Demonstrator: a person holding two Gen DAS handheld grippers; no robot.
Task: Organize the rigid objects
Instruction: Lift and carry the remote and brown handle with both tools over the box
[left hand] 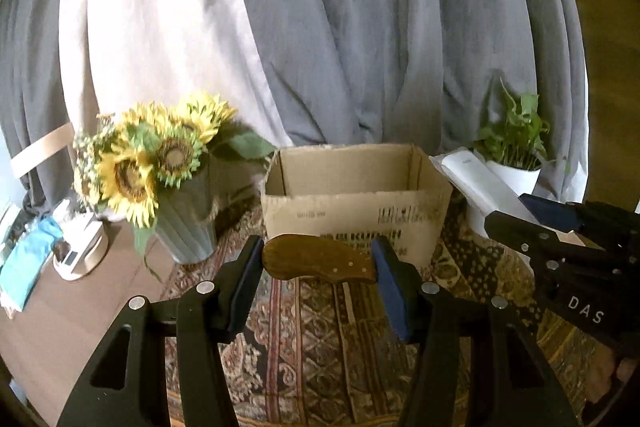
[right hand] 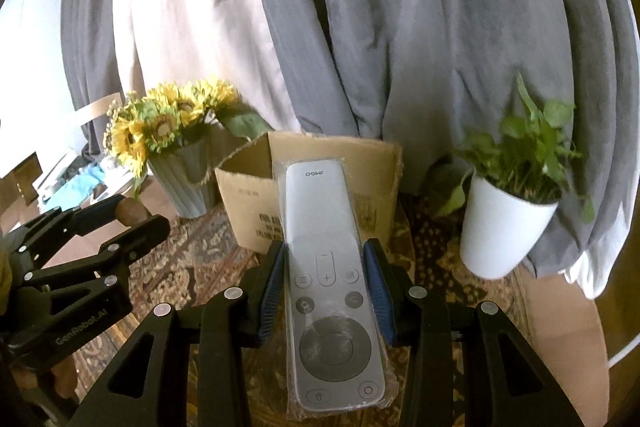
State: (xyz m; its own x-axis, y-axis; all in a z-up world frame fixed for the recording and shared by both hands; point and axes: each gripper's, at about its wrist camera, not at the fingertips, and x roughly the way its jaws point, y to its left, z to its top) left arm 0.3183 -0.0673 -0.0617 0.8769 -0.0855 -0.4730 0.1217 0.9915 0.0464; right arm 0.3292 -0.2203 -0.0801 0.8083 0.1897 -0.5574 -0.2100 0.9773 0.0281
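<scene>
In the left wrist view, a wooden handle (left hand: pixel 318 259) is being pinched between the two blue pads of the left gripper (left hand: pixel 318 269), and it is being held in the air just in front of the cardboard box (left hand: pixel 352 215). What the handle belongs to cannot be told, because its far end is hidden behind one pad. The box is standing open on the patterned table (left hand: pixel 312 343), and the part of its inside that is being shown looks empty; its floor is not visible. To the right of the box, the right gripper (left hand: pixel 520 211) is being seen from the side with a white object in it. A vase of sunflowers (left hand: pixel 160 163) is standing to the left of the box.

In the right wrist view, a grey remote control (right hand: pixel 330 283), wrapped in clear plastic, is being clamped along its two long sides by the right gripper (right hand: pixel 326 291). It is being held lifted, pointing toward the box (right hand: pixel 256 211). A potted plant (right hand: pixel 504 223) is standing to the right of the box.

The task is judged to be in its early or middle part: two things are being carried, but nothing is being seen inside the box yet, so both placings are probably left to do.
</scene>
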